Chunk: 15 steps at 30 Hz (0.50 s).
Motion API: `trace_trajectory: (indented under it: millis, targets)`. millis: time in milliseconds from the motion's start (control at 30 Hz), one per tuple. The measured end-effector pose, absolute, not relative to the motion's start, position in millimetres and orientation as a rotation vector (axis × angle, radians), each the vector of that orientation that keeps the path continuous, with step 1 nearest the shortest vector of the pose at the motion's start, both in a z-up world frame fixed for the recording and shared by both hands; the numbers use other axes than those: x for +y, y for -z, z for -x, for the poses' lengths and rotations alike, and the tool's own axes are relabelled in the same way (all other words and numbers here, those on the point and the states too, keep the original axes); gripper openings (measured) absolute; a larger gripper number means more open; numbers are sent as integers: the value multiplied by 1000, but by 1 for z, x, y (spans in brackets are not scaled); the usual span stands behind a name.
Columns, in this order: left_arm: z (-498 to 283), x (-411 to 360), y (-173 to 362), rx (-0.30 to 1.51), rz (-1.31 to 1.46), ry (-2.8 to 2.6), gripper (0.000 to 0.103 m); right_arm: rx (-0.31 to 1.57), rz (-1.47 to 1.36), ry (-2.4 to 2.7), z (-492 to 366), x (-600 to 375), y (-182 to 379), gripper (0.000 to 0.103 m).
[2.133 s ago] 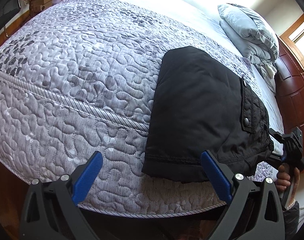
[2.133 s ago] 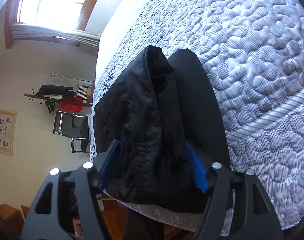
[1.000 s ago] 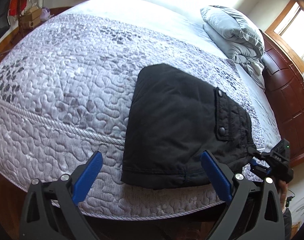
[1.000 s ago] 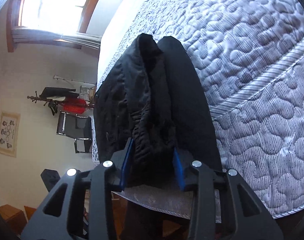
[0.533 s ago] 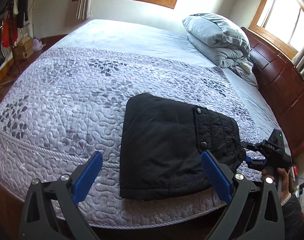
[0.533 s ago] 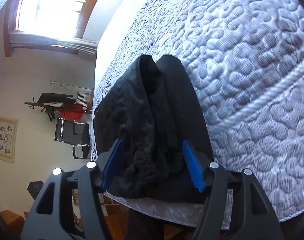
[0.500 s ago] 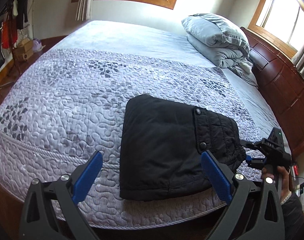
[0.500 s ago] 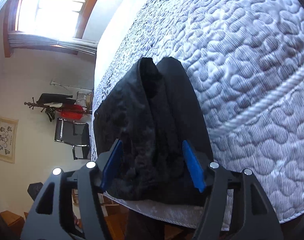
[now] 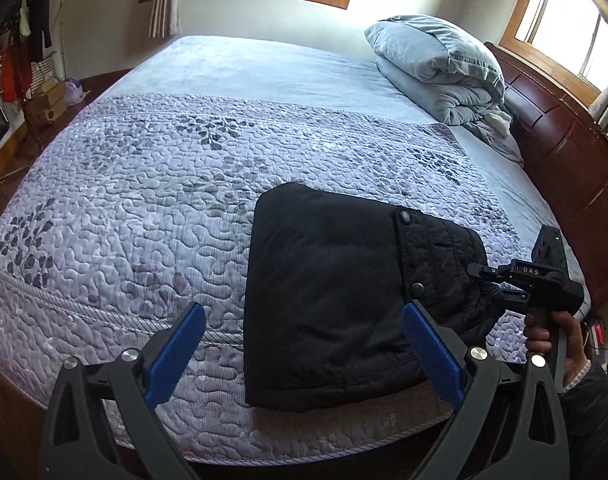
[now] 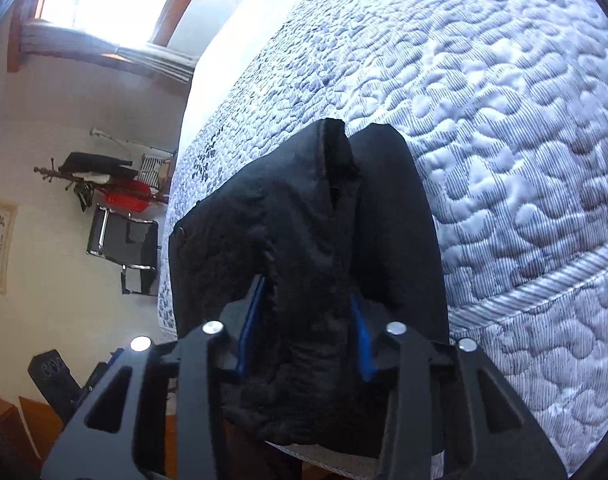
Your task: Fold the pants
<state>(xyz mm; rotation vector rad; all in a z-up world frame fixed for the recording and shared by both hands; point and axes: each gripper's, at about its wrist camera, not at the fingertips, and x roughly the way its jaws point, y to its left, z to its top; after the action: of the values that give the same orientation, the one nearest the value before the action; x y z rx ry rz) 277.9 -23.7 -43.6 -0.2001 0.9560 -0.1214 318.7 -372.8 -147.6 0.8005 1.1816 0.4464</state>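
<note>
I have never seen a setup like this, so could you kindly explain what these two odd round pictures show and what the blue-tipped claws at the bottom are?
There is no machine here: a person holds a hand-squeezed gripper in each hand, and a wide-angle camera on each looks forward along its two blue-padded fingers. One picture comes from the left gripper, whose jaws stand wide open with nothing between them. It looks over a bed with a quilted cover, black pants folded near its edge, and a folded grey blanket at the far end. The same view shows the right gripper in the person's hand. The other picture is from that right gripper: its jaws are closing on a bunched edge of the pants.
</note>
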Motion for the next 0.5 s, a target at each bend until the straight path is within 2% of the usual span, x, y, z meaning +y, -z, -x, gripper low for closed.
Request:
trace_trajectory:
  millis: [100, 200, 500]
  targets:
    - [-280, -19, 52, 977, 219, 111, 99, 1165, -792, -464, -320, -372, 141, 24]
    - [-281, -15, 58, 989, 229, 101, 99, 1135, -791, -471, -320, -377, 136, 21]
    - [-295, 4, 85, 1053, 282, 80, 99, 1158, -879, -453, -317, -390, 164, 22]
